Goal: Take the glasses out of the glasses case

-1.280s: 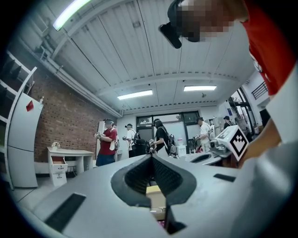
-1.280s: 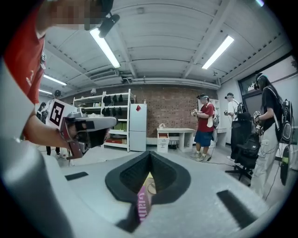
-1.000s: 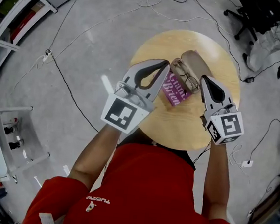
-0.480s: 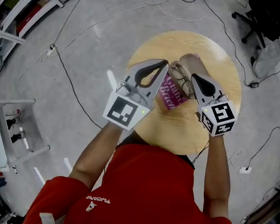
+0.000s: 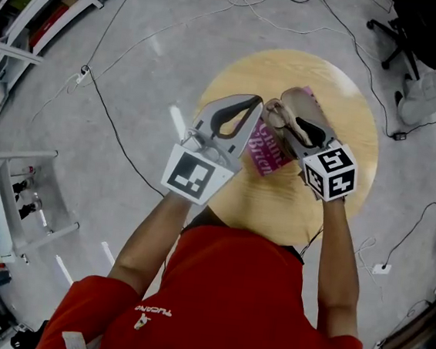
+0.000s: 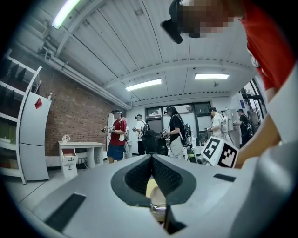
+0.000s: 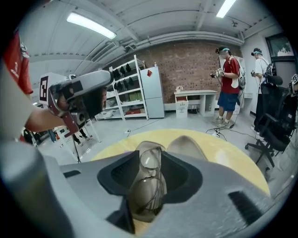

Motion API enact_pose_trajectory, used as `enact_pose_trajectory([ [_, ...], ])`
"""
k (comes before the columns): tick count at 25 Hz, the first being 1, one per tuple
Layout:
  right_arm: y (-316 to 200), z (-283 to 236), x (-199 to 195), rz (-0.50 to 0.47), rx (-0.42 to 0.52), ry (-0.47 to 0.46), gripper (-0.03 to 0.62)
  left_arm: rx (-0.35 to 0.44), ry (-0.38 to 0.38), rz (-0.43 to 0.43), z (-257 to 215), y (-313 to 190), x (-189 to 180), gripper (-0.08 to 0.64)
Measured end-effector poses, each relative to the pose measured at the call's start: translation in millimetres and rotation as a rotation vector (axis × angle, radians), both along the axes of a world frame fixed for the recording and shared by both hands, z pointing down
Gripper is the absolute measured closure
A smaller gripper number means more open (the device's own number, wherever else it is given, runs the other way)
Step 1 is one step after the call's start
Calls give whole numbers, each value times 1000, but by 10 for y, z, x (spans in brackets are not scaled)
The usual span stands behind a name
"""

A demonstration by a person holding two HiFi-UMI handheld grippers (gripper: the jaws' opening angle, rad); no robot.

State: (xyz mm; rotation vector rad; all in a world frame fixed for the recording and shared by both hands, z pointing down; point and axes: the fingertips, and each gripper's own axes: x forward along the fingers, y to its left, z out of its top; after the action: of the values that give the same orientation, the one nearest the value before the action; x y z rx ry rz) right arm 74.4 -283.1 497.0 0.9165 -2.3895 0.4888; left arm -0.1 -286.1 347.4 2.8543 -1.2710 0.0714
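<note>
A grey concrete floor [image 5: 136, 68] fills the head view, with thin cables [image 5: 110, 138] trailing over it. On it stands a round wooden table [image 5: 277, 203], and a person in a red shirt [image 5: 228, 302] leans over its near edge with both arms stretched out. The left gripper [image 5: 257, 103] hangs level over the left part of the table, its two jaws brought together at the tips with nothing pinched between them. The right gripper [image 7: 149, 153] points down at the middle of the table and its jaws are opening, standing apart on either side of the glasses [image 7: 148, 186]. A pink book [image 5: 262, 155] with white lettering lies flat on the wood between the two grippers. The beige glasses case [image 5: 307, 103] lies just beyond the book, and in the right gripper view it shows as two rounded humps side by side. The glasses sit between the right jaws, one lens beyond the other, with the left hump of the case right behind them; whether they rest on the case or just in front of it I cannot tell
</note>
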Motion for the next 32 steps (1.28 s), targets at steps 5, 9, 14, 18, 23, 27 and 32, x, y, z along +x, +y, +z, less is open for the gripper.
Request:
enact_pose_trajectory([
  [5,-16,228,-14,-24,-83,46,428,-11,-10,-8,50,-33,-34,549],
  [9,-24,350,-12,-31,-124,79,428,-19,-13,-15,89,-40,-59,549],
  [14,-7,462,-62,-54,-175,130,425,-24,-12,-20,111,-54,-108,549],
  [18,49,553,-92,-74,-224,161,428,-21,-11,-24,123,-59,-126,549],
  [23,98,567,-123,-92,-227,193,448,-34,-6,-28,132,-42,-145,549],
  [27,120,514,-142,-100,-210,185,486,-34,-8,-27,135,-38,-138,549],
  [32,185,475,-192,-109,-209,146,531,-36,-9,-23,150,-6,-112,549],
])
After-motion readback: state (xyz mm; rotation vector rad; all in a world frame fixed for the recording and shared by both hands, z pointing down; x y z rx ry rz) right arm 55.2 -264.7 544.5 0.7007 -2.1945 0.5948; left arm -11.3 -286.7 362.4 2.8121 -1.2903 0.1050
